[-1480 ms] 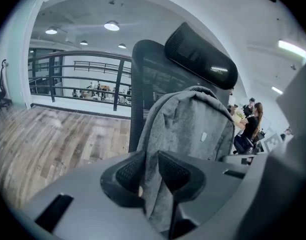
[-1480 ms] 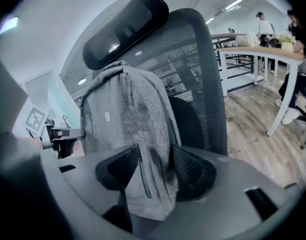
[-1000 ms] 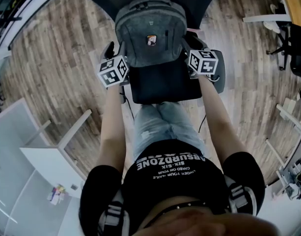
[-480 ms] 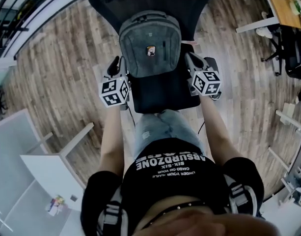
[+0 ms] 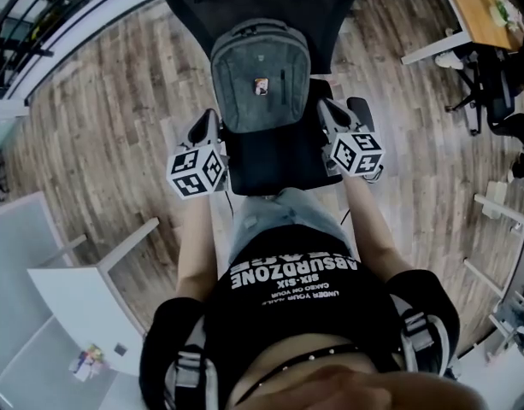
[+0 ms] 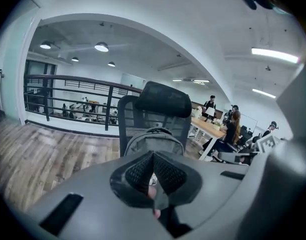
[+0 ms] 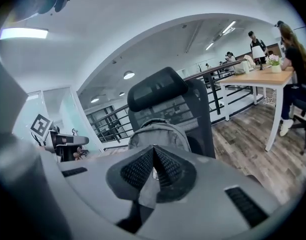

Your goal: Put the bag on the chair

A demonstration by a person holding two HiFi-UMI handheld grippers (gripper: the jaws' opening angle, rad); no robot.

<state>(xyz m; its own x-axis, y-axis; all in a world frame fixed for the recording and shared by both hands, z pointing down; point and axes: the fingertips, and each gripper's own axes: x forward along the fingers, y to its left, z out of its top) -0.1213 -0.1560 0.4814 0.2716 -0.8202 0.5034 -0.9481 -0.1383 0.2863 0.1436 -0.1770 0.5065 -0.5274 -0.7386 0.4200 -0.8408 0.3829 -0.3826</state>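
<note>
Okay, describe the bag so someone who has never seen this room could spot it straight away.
In the middle of the wood floor stands a black office chair. On its seat, against the backrest, sits the backpack: grey where the chair is black, with a small badge on its front.

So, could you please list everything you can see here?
Bag: one, grey, on the chair seat, against the backrest.
Chair: one, black, centre.
Floor: one, wood planks, all round.
Desk: one, wooden top, upper right.
Table: one, white, lower left.
Railing: one, black, beyond the chair.
Left gripper: one, grey, left of the bag, shut, empty.
Right gripper: one, grey, right of the bag, shut, empty.
</note>
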